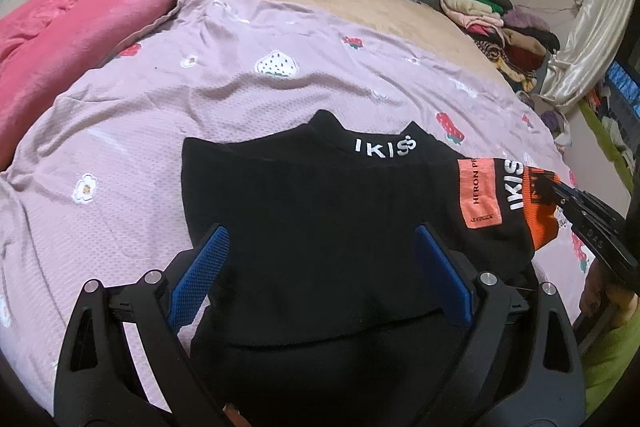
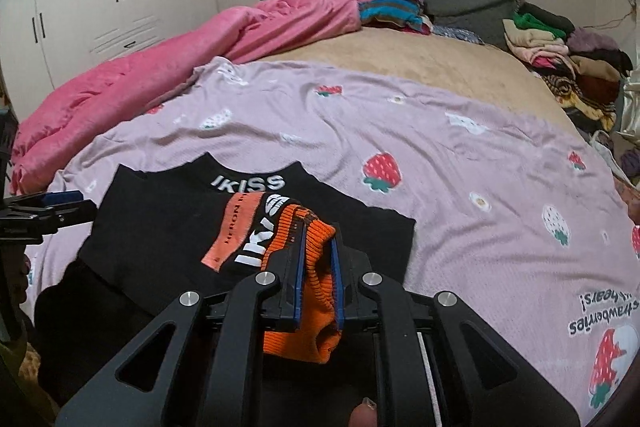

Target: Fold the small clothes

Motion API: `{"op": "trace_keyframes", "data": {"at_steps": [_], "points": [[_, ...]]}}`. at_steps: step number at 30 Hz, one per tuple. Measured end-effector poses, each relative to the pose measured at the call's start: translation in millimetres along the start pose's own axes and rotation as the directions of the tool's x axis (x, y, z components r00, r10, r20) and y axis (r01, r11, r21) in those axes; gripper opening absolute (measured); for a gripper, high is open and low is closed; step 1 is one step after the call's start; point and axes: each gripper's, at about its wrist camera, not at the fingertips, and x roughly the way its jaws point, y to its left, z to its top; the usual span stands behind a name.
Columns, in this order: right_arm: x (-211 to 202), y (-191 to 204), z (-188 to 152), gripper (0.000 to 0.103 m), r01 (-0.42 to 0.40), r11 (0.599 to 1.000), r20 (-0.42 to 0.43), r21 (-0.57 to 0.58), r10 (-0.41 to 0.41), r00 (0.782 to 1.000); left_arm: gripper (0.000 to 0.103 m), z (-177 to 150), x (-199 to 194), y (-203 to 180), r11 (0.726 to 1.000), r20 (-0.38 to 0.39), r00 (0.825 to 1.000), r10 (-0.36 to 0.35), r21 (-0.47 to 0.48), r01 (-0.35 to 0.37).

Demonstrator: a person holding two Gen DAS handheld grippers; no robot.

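- Your right gripper (image 2: 318, 269) has its jaws nearly closed on the orange ribbed cuff (image 2: 316, 291) of the sleeve (image 2: 256, 231), which is carried in over the body of the black top (image 1: 320, 211).
- Your left gripper (image 1: 320, 267) hangs with its jaws wide apart and nothing between them, over the lower middle of the garment; whether the blue pads (image 1: 202, 267) touch the cloth, you cannot tell from here.
- The top lies flat on the lilac strawberry sheet (image 2: 460, 187), collar towards twelve o'clock and hem towards six, at the near side of the bed.
- Risk, as I judge it: the grip takes only the cuff, so a pull towards nine o'clock could drag the whole top and rumple the body, because nothing pins it down.
- If you let go too high, the sleeve may flop back towards three o'clock and undo the fold.
- The knit cuff could snag or slip on the pads when you let go.
- The right wrist view shows the cuff pinched between the pads and the top's three o'clock edge; the left view shows the sleeve only side-on.
- The left view shows the bare cloth between its own open jaws and the nine o'clock edge.
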Motion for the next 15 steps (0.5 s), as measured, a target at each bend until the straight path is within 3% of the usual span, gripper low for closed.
{"op": "trace_keyframes", "data": {"at_steps": [15], "points": [[6.9, -12.7, -3.7, 0.014, 0.081, 0.996, 0.004, 0.035, -0.081, 0.997, 0.087, -5.8, 21.0, -5.8, 1.000, -0.051, 0.999, -0.019, 0.021, 0.020]]}}
